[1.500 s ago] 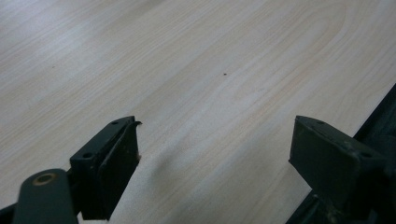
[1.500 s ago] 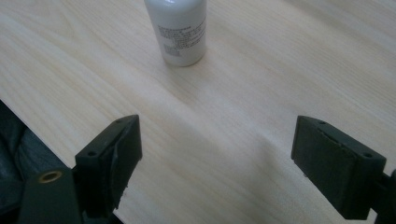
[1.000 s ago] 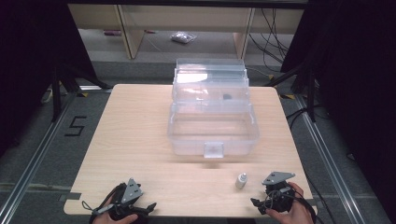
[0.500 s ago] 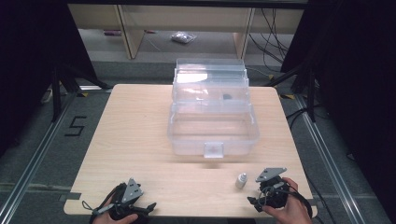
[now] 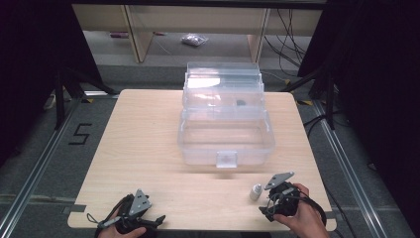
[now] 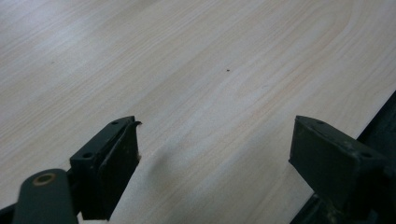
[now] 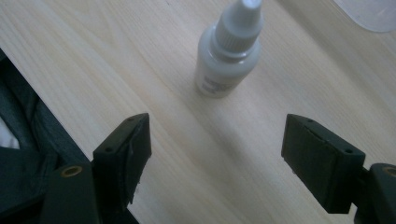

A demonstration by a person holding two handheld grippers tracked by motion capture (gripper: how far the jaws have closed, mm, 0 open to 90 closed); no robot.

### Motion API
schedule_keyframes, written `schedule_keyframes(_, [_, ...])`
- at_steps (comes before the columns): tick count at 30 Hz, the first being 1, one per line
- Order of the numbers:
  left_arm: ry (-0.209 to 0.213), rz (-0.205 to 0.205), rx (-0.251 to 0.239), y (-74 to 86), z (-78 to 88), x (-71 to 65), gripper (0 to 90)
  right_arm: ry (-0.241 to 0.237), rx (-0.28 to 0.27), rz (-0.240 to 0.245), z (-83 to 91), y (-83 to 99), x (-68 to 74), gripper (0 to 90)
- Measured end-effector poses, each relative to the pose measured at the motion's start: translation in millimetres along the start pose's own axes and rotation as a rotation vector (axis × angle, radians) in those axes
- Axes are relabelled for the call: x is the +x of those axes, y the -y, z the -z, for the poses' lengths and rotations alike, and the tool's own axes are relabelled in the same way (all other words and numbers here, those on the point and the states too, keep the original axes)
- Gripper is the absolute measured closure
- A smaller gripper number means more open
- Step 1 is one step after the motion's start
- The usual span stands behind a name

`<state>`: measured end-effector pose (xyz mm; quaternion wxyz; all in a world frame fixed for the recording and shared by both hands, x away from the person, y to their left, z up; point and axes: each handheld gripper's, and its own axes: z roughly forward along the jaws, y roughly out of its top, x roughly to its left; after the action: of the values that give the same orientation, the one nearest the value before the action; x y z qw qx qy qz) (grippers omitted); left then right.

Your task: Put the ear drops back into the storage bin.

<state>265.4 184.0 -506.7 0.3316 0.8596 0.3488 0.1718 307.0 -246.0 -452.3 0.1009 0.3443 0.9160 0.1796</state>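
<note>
My right gripper (image 7: 215, 144), jaws spread, faces the small white plastic dropper bottle (image 7: 229, 51) — next, I'd judge, advance and pinch it.

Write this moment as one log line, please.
right gripper: open, facing small bottle, no contact | left gripper: open, empty | clear box: open

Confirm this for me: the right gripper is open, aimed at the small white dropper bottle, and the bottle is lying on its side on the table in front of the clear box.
One thing is wrong: the dropper bottle is not lying down. It stands upright on the table, as the right gripper view shows. The rest holds: the right gripper is open and aimed at it, in front of the clear box.
</note>
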Motion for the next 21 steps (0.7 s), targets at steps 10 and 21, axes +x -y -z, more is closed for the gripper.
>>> schedule_keyframes(10, [-0.001,0.002,-0.001,-0.2,-0.2,0.1,15.1,-0.011,0.056,0.033,-0.5,-23.0,-3.8,24.9])
schedule_keyframes(21, [0.002,0.009,-0.001,0.0,-0.3,0.3,15.1,-0.030,0.088,0.078,-6.5,-39.2,-5.1,28.5])
